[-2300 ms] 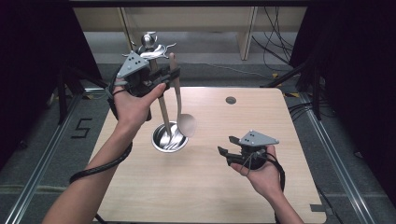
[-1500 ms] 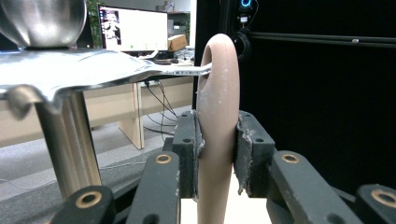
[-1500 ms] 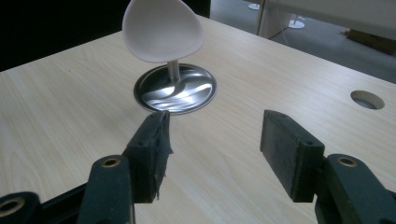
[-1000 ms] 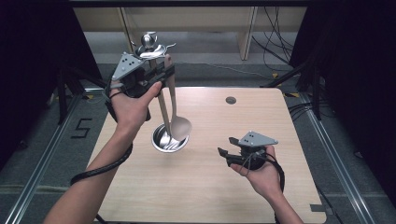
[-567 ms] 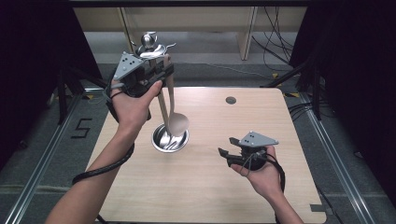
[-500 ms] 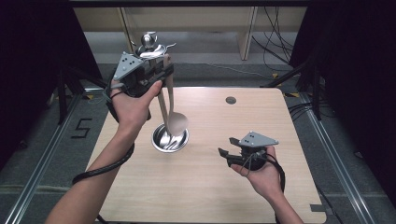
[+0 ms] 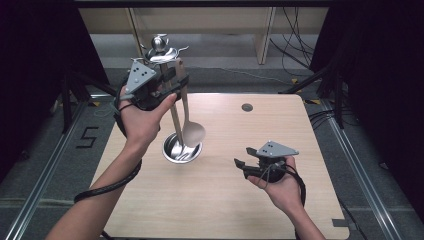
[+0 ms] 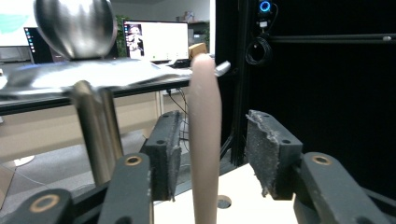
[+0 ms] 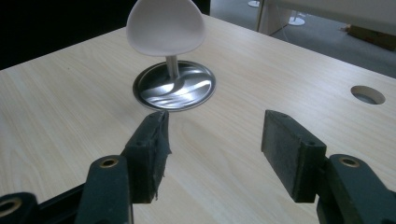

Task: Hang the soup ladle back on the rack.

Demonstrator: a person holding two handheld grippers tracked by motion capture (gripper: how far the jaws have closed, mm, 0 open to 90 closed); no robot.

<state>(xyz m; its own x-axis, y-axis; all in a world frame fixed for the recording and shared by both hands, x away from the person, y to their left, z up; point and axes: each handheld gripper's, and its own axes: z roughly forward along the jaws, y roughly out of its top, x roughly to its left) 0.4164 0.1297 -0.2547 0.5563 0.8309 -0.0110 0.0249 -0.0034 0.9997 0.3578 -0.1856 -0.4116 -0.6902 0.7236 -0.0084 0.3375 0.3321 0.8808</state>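
Beige spoon [image 7: 191, 131] hanging upright from metal stand [image 7: 175, 125]

A light wooden table [image 7: 210, 200] with a pale, fine grain carries the scene. Its top is rectangular with rounded corners and stands on a grey floor [image 7: 45, 150] crossed by metal rails. Near the far edge, right of the middle, a small round cable hole [image 7: 246, 107] is cut through the board. Left of the middle stands a metal utensil stand: its round, shiny dish-shaped base [image 7: 182, 149] rests flat on the wood, and a slim steel post [image 7: 175, 117] rises from it.
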